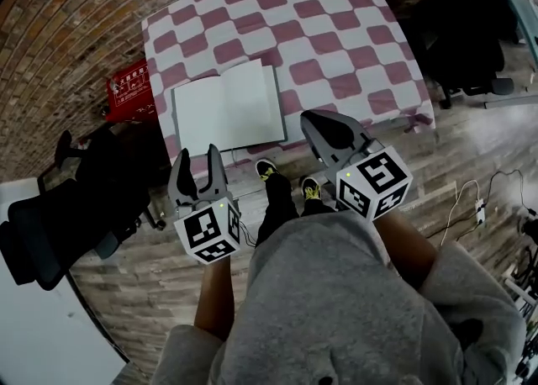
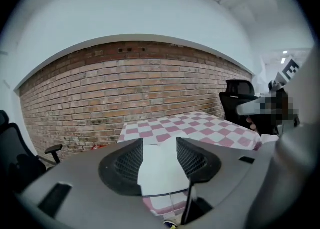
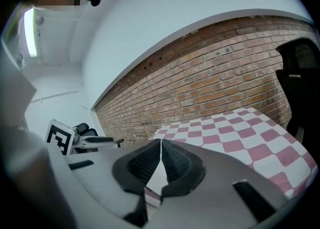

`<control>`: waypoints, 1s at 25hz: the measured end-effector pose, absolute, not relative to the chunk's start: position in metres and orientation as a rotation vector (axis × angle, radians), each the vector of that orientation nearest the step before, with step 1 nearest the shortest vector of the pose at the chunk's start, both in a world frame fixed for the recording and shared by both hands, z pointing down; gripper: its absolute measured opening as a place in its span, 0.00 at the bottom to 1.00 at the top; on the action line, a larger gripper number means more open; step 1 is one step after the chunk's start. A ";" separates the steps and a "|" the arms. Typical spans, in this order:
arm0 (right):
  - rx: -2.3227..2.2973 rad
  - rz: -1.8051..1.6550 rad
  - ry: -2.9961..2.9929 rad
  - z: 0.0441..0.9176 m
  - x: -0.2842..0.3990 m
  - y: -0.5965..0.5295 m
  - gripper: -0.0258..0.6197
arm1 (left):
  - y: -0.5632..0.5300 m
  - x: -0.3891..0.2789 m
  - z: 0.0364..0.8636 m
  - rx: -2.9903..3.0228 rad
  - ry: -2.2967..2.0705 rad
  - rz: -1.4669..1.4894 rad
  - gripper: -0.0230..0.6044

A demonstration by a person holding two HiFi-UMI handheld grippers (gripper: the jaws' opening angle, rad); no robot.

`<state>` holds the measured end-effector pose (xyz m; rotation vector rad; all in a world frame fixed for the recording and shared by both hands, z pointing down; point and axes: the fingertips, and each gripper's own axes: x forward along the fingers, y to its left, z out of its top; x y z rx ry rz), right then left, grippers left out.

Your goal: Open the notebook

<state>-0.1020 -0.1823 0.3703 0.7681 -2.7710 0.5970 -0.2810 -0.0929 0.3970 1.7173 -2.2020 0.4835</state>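
grey sweatshirt point(image 1: 336, 291) | black trousers point(image 1: 276, 200) | left tool point(image 1: 199, 156), right tool point(image 1: 311, 119): grey

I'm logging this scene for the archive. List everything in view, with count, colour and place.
notebook: one, white pages, lying open on the table's near left part.
tablecloth: one, maroon and white checks, covering the table.
red box: one, red with white print, on the floor left of the table.
office chairs: two, black, one at lower left, one at upper right.
brick wall: one, reddish brown, behind the table.
shoes: two, black with yellow, by the table's near edge.
sweatshirt: one, grey, on the person.
left gripper: one, grey, jaws open, empty.
right gripper: one, grey, jaws shut, empty.
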 end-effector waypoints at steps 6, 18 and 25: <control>0.804 0.506 -2.789 0.351 -0.071 -0.174 0.08 | -0.086 -0.241 0.371 1.807 -2.176 0.458 0.36; 0.811 0.430 -2.852 0.326 -0.015 -0.139 0.08 | -0.052 -0.176 0.334 1.880 -2.210 0.480 0.05; 0.784 0.408 -2.860 0.318 -0.014 -0.120 0.08 | -0.037 -0.170 0.322 1.896 -2.194 0.493 0.05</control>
